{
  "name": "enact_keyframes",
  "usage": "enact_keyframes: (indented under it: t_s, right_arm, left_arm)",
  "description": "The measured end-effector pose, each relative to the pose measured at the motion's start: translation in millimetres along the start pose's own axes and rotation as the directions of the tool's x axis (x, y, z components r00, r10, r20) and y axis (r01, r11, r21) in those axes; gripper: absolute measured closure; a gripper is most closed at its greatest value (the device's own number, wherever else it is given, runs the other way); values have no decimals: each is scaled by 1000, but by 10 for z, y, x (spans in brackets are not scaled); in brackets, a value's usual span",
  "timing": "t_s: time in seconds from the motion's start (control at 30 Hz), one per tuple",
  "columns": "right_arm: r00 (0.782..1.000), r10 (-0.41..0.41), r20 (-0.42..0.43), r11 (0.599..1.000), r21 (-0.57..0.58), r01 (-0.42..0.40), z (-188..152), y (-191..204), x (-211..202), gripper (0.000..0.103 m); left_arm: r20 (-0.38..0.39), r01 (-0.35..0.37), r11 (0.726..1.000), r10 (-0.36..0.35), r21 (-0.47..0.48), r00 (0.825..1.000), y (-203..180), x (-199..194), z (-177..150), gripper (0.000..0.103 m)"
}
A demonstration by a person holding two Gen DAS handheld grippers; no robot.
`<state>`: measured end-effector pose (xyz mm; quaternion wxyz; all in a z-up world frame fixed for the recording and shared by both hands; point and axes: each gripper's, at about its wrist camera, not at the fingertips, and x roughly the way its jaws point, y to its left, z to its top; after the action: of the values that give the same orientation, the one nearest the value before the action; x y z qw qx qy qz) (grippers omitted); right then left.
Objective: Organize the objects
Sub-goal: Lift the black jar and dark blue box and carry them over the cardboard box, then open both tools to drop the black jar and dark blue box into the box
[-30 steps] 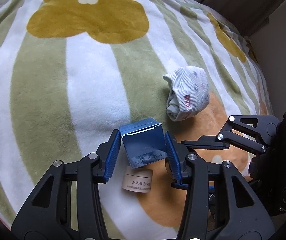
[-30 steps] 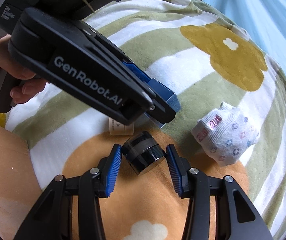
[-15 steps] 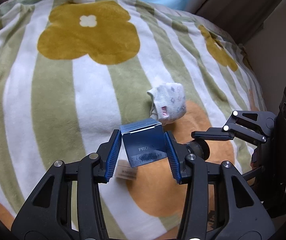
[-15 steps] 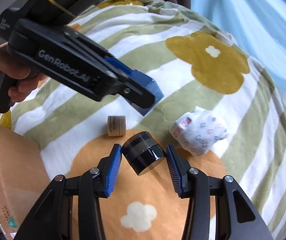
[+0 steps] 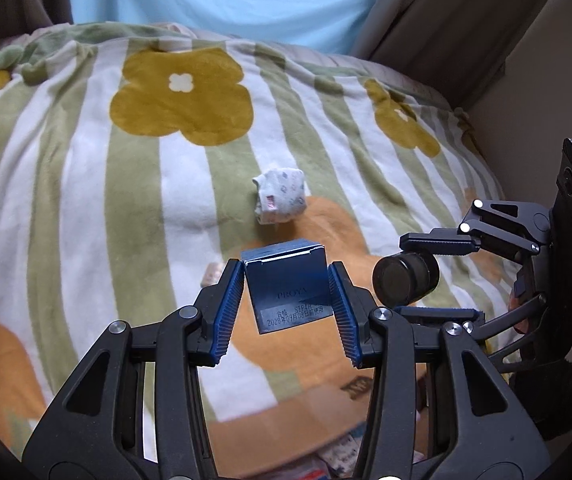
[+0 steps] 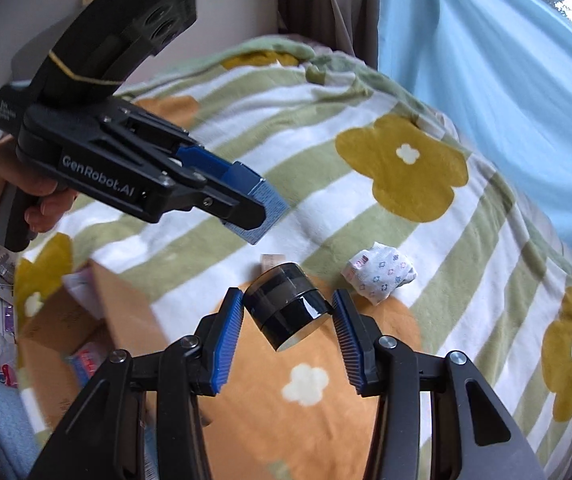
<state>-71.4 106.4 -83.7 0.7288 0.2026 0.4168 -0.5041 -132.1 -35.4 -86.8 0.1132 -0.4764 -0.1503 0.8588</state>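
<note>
Both hand-held grippers higher now, PROYA box (image 5: 288,288) (blue) aloft.

We see soft, even daylight in both views, coming through the pale blue curtain (image 6: 498,92) beyond the grippers; at the far right corner of the right wrist view the window blows out to white. The blanket (image 5: 85,184) is evenly lit, with faint shadows only. The black jar (image 6: 286,308) carries a bright glare along its glossy rim. Fisheye bending curves the bed strongly toward the edges, and dark corners ring each frame. The cardboard box (image 6: 125,320), left of the right gripper (image 6: 288,320), is smeared by motion blur; print on the blue box (image 5: 290,292) in the left gripper (image 5: 286,304) stays sharp.
</note>
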Motion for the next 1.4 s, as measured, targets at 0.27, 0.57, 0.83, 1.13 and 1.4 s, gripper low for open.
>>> enact_keyframes:
  t_s: [0.27, 0.57, 0.83, 1.13, 1.4]
  right_arm:
    - [999, 41, 13, 999, 10, -41, -238, 481, -562, 61]
    - [997, 75, -36, 997, 33, -74, -776, 979, -792, 61]
    - [988, 99, -118, 994, 63, -92, -1274, 1250, -562, 61]
    - [984, 115, -138, 990, 101, -102, -1438, 1308, -402, 61]
    - [980, 127, -150, 989, 96, -113, -1452, 1361, -364, 61]
  left_arm:
    - [21, -11, 999, 12, -47, 1000, -279, -546, -615, 63]
    - [-32, -45, 988, 41, -148, 999, -419, -607, -1523, 63]
    - [-87, -88, 972, 70, -220, 994, -425, -299, -2164, 64]
    - [-105, -98, 965, 74, -244, 992, -437, -147, -2311, 64]
    - [-98, -117, 969, 98, -218, 990, -491, -144, -2166, 65]
